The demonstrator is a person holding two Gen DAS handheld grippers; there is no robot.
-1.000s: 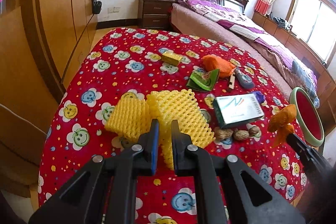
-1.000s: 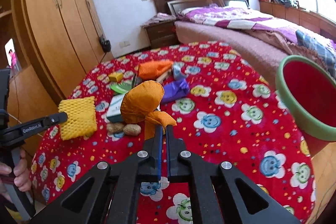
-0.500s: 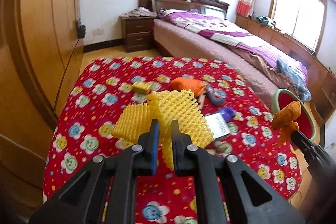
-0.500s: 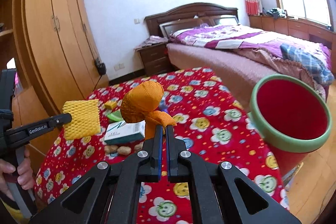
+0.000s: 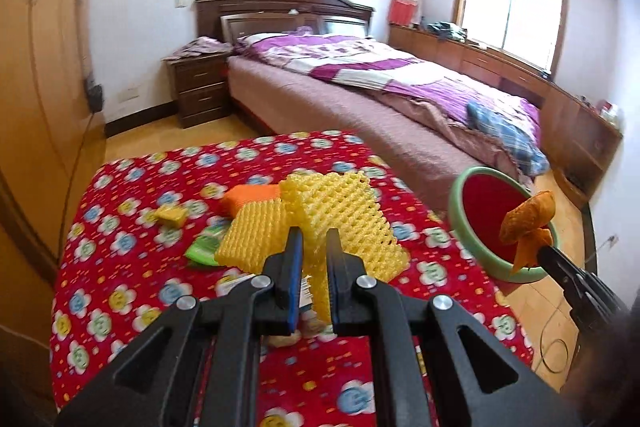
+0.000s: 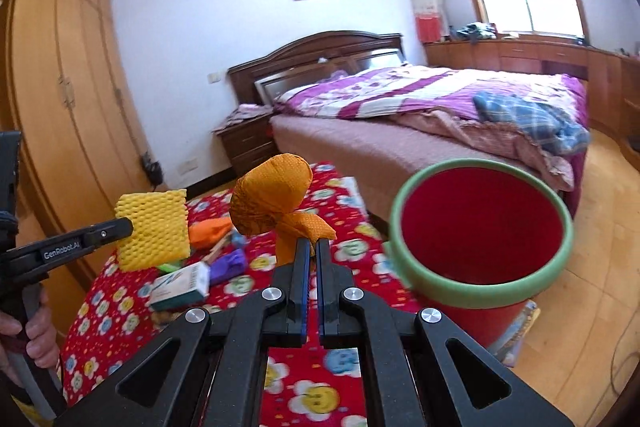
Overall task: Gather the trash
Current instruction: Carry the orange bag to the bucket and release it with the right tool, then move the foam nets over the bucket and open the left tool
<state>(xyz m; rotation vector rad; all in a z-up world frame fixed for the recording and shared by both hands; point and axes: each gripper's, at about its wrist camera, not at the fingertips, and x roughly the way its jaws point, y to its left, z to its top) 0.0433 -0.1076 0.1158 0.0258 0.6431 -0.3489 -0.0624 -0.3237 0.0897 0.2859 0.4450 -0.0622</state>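
Yellow foam net (image 5: 340, 223) sits clamped in our left gripper (image 5: 313, 259); our right gripper (image 6: 312, 259) pinches one orange mesh bag (image 6: 272, 199) left of one red bin (image 6: 480, 223) beyond the table (image 5: 120, 267) edge.

Bright daylight floods in thru the window (image 5: 514, 3), which is blown out to white w/ glare in both views; walls evenly lit, shadows soft. Heavy fisheye bend and dark vignette at corners; slight motion blur on the bed (image 6: 440, 107) and room edges
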